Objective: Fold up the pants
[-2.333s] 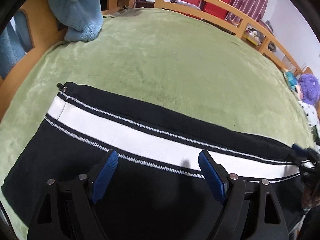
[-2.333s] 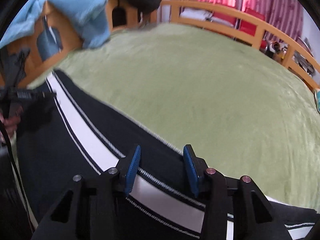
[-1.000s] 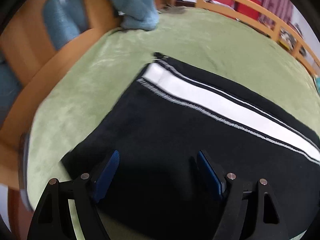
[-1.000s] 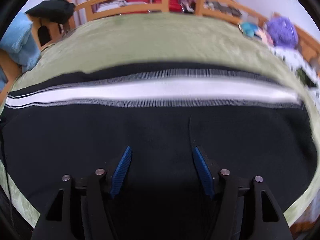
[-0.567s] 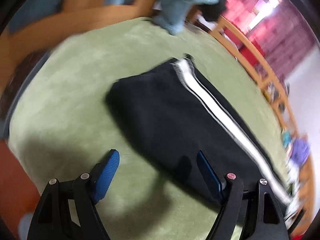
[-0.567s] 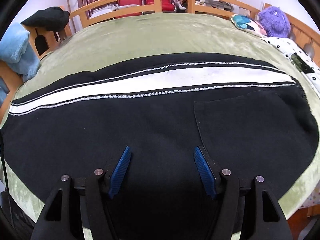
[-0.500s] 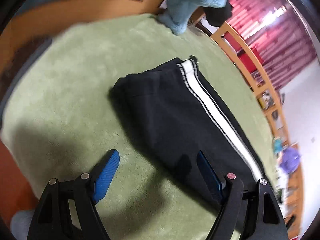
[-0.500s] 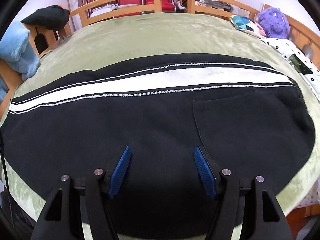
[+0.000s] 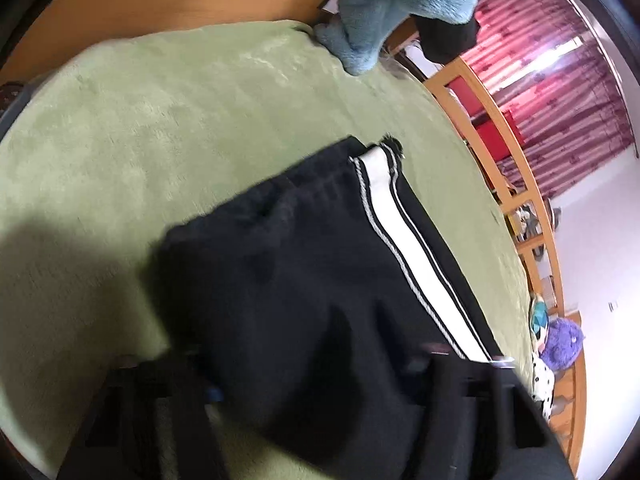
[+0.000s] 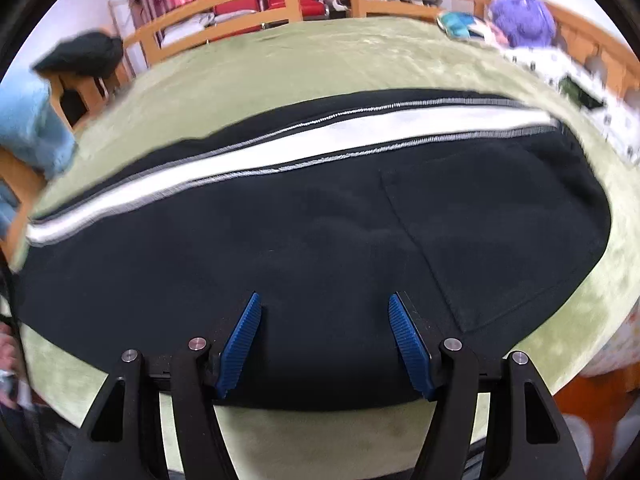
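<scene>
In the left wrist view the left hand-held gripper (image 9: 320, 372) has just been closing, and the black cloth of the pants (image 9: 320, 280) now fills the space between its fingers, which half a second ago stood wide with the near edge of the leg only partly between them; blur hides the pads, so a firm pinch looks likely but cannot be confirmed. The camera has also swung, so the hem end with the white side stripe (image 9: 416, 256) now runs from the centre of the frame to the lower right. The right hand-held gripper (image 10: 326, 344) is released, its blue pads spread just as wide as a second ago, hovering over the dark cloth in the lower middle of its frame, beside the pocket seam (image 10: 424, 256). The pants lie flat along the near side of the green bed (image 10: 320, 52), one leg stacked on the other. This looks like the start of the next fold: the left end gathered, ready to be carried toward the waist. No brand, label or writing can be read anywhere.
</scene>
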The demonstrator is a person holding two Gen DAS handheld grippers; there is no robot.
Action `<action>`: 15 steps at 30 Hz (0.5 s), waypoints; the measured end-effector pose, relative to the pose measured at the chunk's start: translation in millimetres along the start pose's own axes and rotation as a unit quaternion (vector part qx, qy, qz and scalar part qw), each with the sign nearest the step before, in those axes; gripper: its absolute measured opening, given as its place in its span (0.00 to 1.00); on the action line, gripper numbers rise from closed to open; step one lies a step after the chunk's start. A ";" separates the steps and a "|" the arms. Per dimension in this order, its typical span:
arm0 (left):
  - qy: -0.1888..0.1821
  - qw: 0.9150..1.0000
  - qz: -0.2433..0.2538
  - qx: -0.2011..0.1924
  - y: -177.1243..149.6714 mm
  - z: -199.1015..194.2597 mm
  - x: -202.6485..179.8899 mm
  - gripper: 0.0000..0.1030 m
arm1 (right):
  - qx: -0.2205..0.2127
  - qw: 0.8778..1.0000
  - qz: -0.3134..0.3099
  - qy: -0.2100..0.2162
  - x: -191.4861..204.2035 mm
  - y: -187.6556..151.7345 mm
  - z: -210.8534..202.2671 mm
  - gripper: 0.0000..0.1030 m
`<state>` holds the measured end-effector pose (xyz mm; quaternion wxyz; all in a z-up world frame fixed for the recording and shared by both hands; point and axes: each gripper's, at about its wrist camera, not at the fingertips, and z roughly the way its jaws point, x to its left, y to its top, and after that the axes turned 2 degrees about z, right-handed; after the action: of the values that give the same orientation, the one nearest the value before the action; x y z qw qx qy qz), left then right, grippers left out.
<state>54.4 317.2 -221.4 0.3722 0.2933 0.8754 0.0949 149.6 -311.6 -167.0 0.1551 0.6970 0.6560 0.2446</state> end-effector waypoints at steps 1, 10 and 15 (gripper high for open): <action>0.006 1.000 -0.001 0.000 3.6 -3.3 1.2 0.19 | -0.002 1.000 0.006 0.006 -3.6 1.2 -1.6 0.64; -0.026 0.986 0.147 -0.071 -10.5 -84.1 -108.1 0.08 | -0.017 0.998 0.050 0.029 -39.9 -6.3 -24.4 0.64; -0.043 0.962 0.255 -0.088 -53.2 -104.7 -214.0 0.08 | -0.043 0.997 0.053 0.045 -63.3 -10.5 -48.4 0.64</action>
<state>74.6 154.6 -40.5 0.3976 0.4769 0.7426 0.2509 113.2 -378.3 -141.1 0.1423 0.7120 0.6130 0.3115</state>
